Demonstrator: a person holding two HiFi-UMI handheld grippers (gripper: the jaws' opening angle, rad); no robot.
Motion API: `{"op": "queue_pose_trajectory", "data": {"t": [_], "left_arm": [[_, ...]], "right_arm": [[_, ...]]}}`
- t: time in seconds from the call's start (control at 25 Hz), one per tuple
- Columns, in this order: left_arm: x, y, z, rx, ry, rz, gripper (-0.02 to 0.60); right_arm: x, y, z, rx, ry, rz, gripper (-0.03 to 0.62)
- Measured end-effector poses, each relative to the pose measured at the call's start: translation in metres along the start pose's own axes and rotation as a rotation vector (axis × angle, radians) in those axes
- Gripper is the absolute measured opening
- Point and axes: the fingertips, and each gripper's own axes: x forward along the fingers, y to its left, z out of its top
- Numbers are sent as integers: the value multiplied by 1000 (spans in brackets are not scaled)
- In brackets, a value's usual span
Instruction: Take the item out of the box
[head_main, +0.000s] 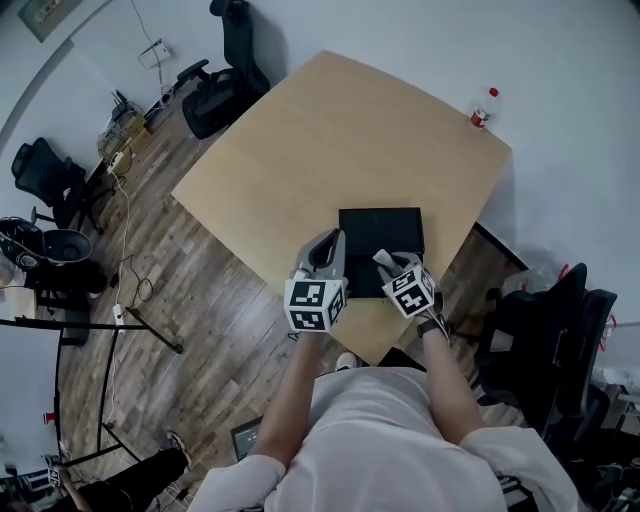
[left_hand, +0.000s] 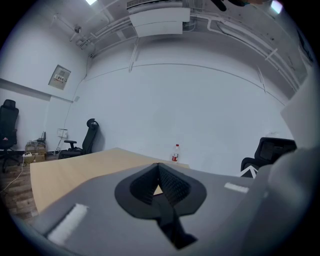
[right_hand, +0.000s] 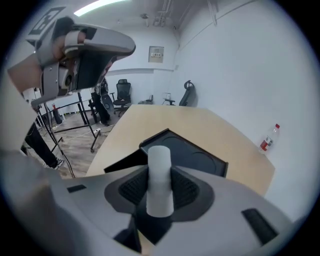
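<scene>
Nearest me, the right gripper (right_hand: 159, 186) has its jaws closed on a white cylinder (right_hand: 160, 172), which stands upright between the pads and rises above them. The left gripper (left_hand: 159, 169) sits beside it with its jaws together at the tips and nothing between them. Just beyond both lies the open black box (head_main: 380, 228) on the table (head_main: 330, 130). I judge the cylinder lifted clear of the box (contact with its near edge cannot be ruled out). Remaining: carry it aside and set it down. A bottle (head_main: 483, 107) stands at the far corner.
</scene>
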Motion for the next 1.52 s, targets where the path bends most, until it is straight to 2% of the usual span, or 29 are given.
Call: {"op": "queue_pose_trajectory", "data": {"t": [0.36, 0.6, 1.0, 1.24, 1.52], "left_arm": [[3, -23, 5, -4, -19, -48, 9], [1, -27, 10, -2, -31, -55, 9], [1, -24, 20, 3, -56, -55, 9], [1, -26, 35, -18, -84, -83, 9], [-5, -13, 55, 56, -119, -14, 9]], "right_arm": [[-49, -33, 21, 78, -138, -120, 138], [-77, -45, 37, 166, -227, -146, 138], [-120, -67, 62, 202, -331, -241, 138], [-147, -71, 89, 233, -431, -259, 138], [-176, -76, 119, 228, -532, -358, 138]]}}
